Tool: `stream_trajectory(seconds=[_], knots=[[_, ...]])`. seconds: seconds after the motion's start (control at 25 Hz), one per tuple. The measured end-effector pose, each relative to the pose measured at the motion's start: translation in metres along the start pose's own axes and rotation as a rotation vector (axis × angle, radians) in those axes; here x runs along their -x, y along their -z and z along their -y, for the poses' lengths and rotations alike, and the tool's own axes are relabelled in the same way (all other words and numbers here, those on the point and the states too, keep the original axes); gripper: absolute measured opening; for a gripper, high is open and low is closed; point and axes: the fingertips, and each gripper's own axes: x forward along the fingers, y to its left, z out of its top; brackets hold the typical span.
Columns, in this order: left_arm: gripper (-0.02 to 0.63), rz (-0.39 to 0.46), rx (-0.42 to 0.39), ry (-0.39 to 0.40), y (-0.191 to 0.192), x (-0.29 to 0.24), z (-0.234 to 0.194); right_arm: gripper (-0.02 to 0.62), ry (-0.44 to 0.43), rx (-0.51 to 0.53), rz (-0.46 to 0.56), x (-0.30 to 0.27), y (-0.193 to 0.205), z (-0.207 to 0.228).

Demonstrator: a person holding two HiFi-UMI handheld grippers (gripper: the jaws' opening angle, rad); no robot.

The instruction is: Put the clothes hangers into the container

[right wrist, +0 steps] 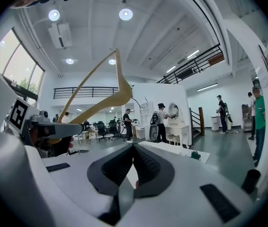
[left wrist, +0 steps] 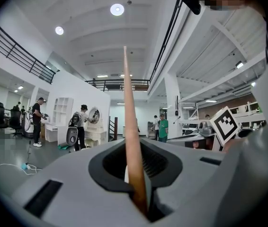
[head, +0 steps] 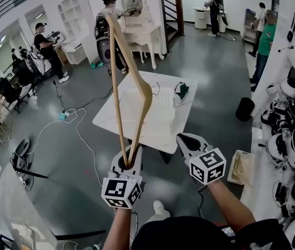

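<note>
A wooden clothes hanger (head: 121, 82) stands upright, its two arms rising from my left gripper (head: 128, 163), which is shut on its lower end. In the left gripper view the hanger (left wrist: 127, 117) runs straight up from between the jaws of that gripper (left wrist: 138, 183). My right gripper (head: 185, 139) hovers beside it on the right, shut with nothing in it; in its own view the right gripper (right wrist: 133, 150) shows closed jaws and the hanger (right wrist: 103, 103) up to the left. A beige tray (head: 240, 166) with long pale pieces in it sits on the shelf at the right.
A white table (head: 137, 124) lies just ahead and below, with a green object (head: 182, 90) on its far corner. A black bin (head: 245, 109) stands to the right, near shelves of round devices (head: 293, 139). Cables (head: 69, 119) cross the grey floor at the left. People stand at the back.
</note>
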Motion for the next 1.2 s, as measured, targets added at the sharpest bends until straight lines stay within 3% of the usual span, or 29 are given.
stream_trajectory(seconds=[1.2], knots=[[0.052, -0.025, -0.011, 0.036, 0.008, -0.052, -0.111, 0.018, 0.059, 0.015, -0.039, -0.109, -0.012, 0.0]])
